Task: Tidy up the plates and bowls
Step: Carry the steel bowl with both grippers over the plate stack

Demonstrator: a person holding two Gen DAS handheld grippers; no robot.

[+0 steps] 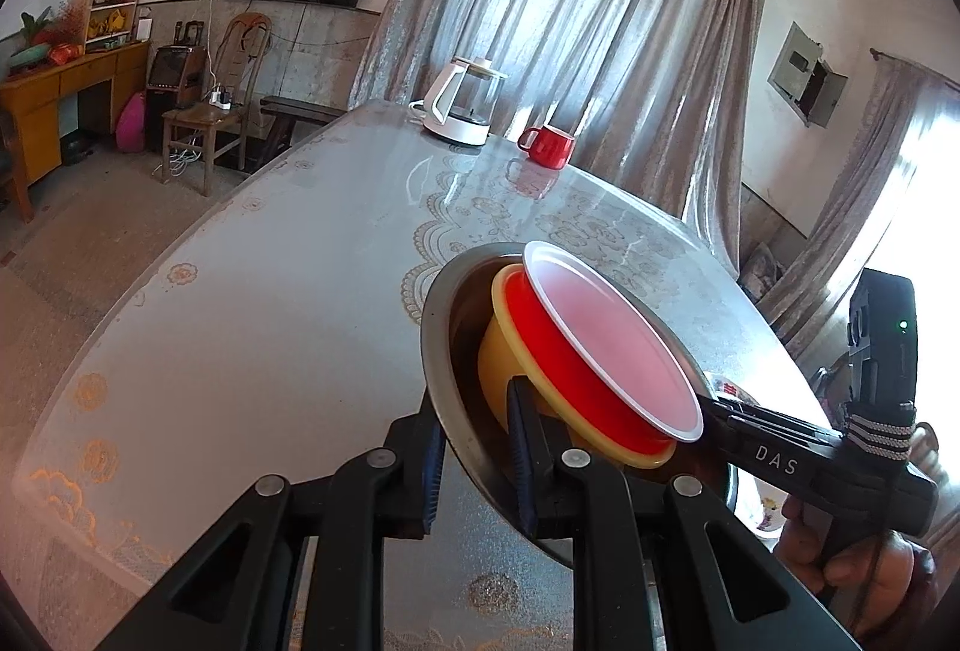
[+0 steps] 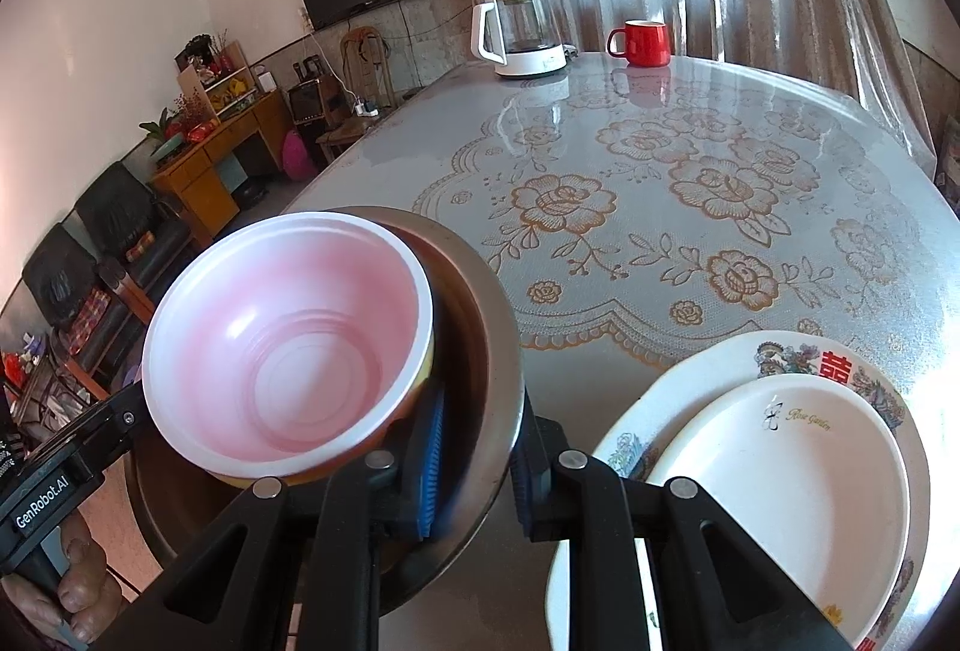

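Observation:
A steel bowl point(image 1: 433, 327) point(image 2: 501, 327) is held over the table between both grippers. Nested in it are a yellow bowl point(image 1: 498, 351) and, inside that, a red bowl point(image 1: 570, 357) with a pinkish-white inside point(image 2: 288, 351). My left gripper point(image 1: 477, 462) is shut on the steel bowl's rim at its left side. My right gripper point(image 2: 477, 471) is shut on the rim at the opposite side; it also shows in the left wrist view point(image 1: 717, 408). The left gripper point(image 2: 129, 411) shows at the left of the right wrist view, with a person's hand below it.
To the right, a white plate point(image 2: 780, 483) lies on a larger flowered plate point(image 2: 708, 375). A white kettle point(image 2: 522, 33) point(image 1: 459, 108) and a red mug point(image 2: 642, 42) point(image 1: 549, 147) stand at the table's far end. The lace-patterned tabletop point(image 2: 660, 171) drops off at its left edge.

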